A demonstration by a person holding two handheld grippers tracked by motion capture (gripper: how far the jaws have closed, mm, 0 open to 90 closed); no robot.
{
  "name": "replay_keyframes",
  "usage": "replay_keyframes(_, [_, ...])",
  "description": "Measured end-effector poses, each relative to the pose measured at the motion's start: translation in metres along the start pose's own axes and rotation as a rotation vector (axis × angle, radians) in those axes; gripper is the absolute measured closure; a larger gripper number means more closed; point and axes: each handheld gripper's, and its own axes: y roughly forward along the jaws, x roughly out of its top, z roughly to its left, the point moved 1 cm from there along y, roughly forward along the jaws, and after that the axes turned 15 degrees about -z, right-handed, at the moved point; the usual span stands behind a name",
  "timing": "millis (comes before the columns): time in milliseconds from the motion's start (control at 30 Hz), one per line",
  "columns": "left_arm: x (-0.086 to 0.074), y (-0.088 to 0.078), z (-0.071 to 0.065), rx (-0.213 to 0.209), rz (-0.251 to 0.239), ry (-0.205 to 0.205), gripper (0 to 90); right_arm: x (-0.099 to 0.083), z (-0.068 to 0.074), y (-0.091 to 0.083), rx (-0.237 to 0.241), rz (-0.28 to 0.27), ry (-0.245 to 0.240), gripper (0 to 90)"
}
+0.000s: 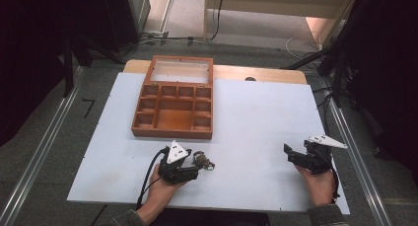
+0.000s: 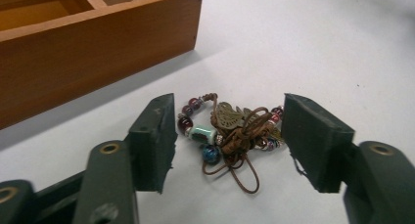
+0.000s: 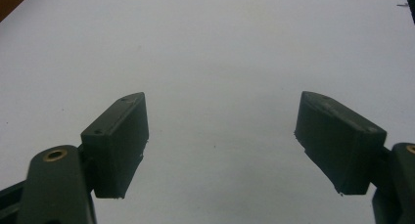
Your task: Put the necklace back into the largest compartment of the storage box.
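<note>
Beaded bracelet [image 2: 230, 133] lies bunched between left claw [image 2: 229, 136], strands tangled, indistinct.

White table [image 1: 256, 117], open wooden compartment box [image 1: 173, 107], beaded bracelet [image 1: 203, 162] just beside it

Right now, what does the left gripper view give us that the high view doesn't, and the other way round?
Left gripper view alone: the bracelet's detail, meaning red, blue and pale green beads, a brass bird charm and tangled brown cord, lying between the open fingers with a gap on each side.

High view alone: the box's open lid and its compartments, the right gripper with open fingers over bare table, and both hands.

Both: the left gripper at the bracelet, the wooden box close by, and the white table.
</note>
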Motion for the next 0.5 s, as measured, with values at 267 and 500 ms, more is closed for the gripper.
replay_keyframes(267, [-0.0009,0.0018,-0.002,-0.033,0.01,0.007,60.5,0.0,-0.0006,-0.0001,-0.003,0.0,-0.002,18.5])
replay_keyframes(500, [-0.0003,0.0021,-0.0014,-0.051,0.007,0.011,82.7,0.0001,-0.0006,-0.0003,-0.005,-0.001,0.0,18.9])
